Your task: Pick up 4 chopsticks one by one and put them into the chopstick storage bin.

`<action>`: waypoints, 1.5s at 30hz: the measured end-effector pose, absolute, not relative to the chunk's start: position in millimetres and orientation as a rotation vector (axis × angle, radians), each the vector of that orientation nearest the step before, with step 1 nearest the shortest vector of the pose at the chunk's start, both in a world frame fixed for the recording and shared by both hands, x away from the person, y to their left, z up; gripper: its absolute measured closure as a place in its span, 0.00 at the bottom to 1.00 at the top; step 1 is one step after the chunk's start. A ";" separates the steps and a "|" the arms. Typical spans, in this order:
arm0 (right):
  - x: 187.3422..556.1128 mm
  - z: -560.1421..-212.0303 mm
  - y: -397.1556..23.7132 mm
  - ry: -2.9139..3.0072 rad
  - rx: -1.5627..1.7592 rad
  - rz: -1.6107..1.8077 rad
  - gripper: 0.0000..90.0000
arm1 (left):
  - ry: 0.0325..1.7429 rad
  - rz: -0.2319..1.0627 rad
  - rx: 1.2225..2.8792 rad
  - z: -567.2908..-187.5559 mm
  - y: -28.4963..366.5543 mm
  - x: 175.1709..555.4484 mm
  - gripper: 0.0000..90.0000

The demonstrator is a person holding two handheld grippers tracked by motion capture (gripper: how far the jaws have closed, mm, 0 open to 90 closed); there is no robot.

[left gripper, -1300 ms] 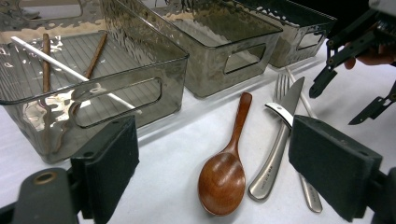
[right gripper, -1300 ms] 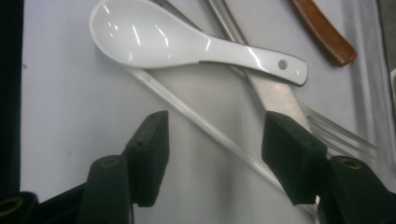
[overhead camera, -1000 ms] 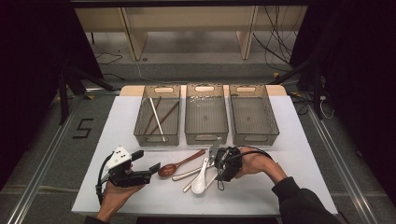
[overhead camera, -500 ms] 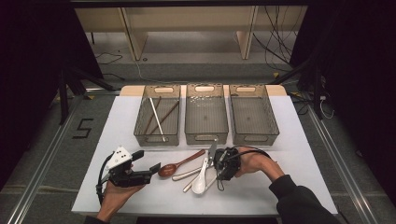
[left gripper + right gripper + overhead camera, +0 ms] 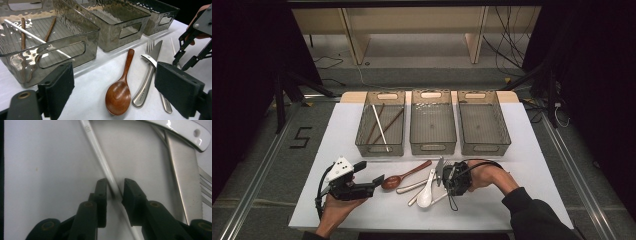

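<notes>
The right tool (image 5: 115, 195) has just been closing around the thin white chopstick (image 5: 96, 145); stiff, light, slippery, best gripped mid-length.

Your right gripper (image 5: 115, 188), black and two-jawed, points down at the table with its jaws just closing to a narrow gap, wrist bent inward. Your left gripper (image 5: 120, 85) lies low and level in your left hand (image 5: 337, 207), jaws spread wide
</notes>
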State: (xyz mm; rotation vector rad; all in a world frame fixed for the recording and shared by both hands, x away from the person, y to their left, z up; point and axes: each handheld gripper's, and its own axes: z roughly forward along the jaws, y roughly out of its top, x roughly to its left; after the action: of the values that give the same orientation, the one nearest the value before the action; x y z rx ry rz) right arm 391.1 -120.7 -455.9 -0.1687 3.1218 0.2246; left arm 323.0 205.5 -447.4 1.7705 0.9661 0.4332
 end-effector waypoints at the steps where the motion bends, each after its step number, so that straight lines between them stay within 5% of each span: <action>1: 390.8 -456.0 -120.8 3.122 -0.187 0.218 0.83 | 0.966 0.433 1.771 -447.4 205.5 323.0 0.17; 19: 381.7 -455.9 -120.2 3.142 -0.330 0.147 0.94 | 0.967 0.435 1.766 -447.3 205.8 323.2 0.17; 45: 370.5 -430.6 -120.2 3.168 -0.399 0.346 0.95 | 0.970 0.438 1.765 -447.1 206.7 323.6 0.17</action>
State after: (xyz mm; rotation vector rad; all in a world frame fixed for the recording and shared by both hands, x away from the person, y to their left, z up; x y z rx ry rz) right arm 370.5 -120.2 -430.6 -0.3992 3.1677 0.3464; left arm 323.6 206.7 -447.1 1.7647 0.9704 0.4383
